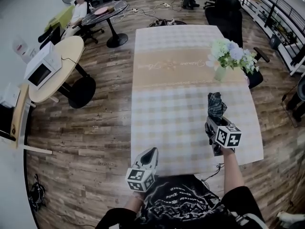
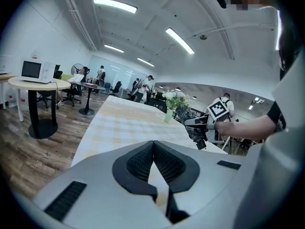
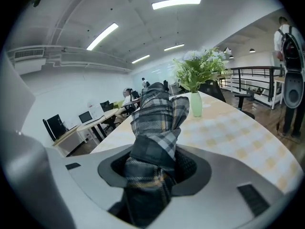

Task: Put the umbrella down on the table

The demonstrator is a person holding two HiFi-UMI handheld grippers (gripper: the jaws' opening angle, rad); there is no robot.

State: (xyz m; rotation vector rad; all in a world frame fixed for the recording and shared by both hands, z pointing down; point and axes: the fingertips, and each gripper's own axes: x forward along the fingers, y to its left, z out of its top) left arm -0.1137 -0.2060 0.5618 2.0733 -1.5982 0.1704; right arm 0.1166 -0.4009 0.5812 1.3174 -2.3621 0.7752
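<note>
A folded plaid umbrella (image 1: 217, 105) stands nearly upright above the right front part of the checked table (image 1: 167, 104). My right gripper (image 1: 213, 124) is shut on its lower end, and in the right gripper view the umbrella (image 3: 157, 120) fills the space between the pads of that gripper (image 3: 157, 152). The umbrella's tip points up and away, clear of the cloth. My left gripper (image 1: 152, 151) hovers at the table's front edge, left of the right one. Its jaws meet at the tips with nothing between them (image 2: 153, 144). The left gripper view shows the right gripper (image 2: 200, 130) off to its right.
A vase of flowers (image 1: 228, 56) stands on the table's right side, beyond the umbrella. A black office chair (image 1: 228, 13) is behind the table. On the left is a round table with a microwave (image 1: 42, 67). Wooden floor surrounds the table.
</note>
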